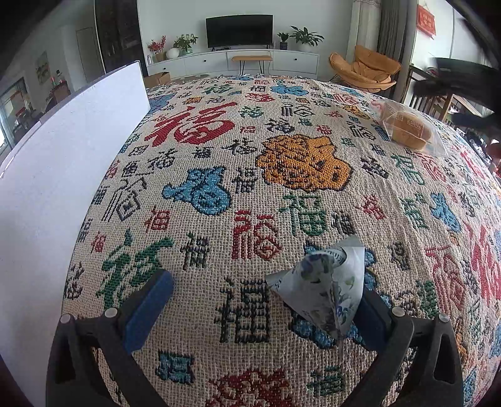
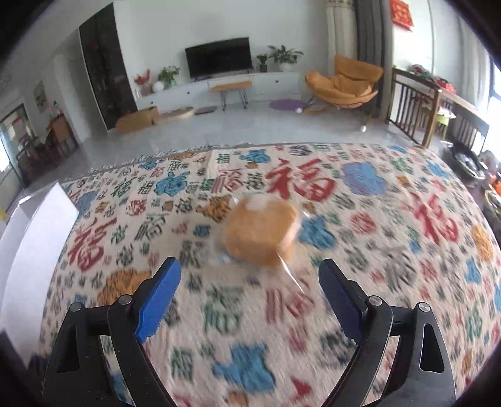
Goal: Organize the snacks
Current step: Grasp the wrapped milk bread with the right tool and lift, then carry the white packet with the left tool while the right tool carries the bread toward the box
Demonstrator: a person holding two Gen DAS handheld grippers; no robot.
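Living room in the back: TV (image 1: 239, 30) on a low white cabinet, a few potted plants, an orange lounge chair (image 2: 344, 82) off to the right. Up front it's all one surface covered by a woven cloth (image 1: 250, 188) full of red, blue, green and orange characters.

Left tool (image 1: 261, 300) is spread wide, blue pads far apart. A small bluish floral-print packet (image 1: 325, 281), kind of pyramid-shaped, sits on the cloth right up against the right-hand finger (image 1: 372, 316); the other pad isn't touching it, so nothing's clamped. A tall white board or box (image 1: 62, 162) stands along the left edge of the surface.

Right tool (image 2: 250, 294) is also wide open with nothing in it, hovering over the cloth. That view is pretty blurry. Just ahead of its fingers, roughly centred between them, lies a golden-brown pastry in a clear plastic wrapper (image 2: 261, 233), flat on the cloth and not touching either pad. In the left wrist view it sits far off to the right near the surface's edge, well apart from the floral packet.
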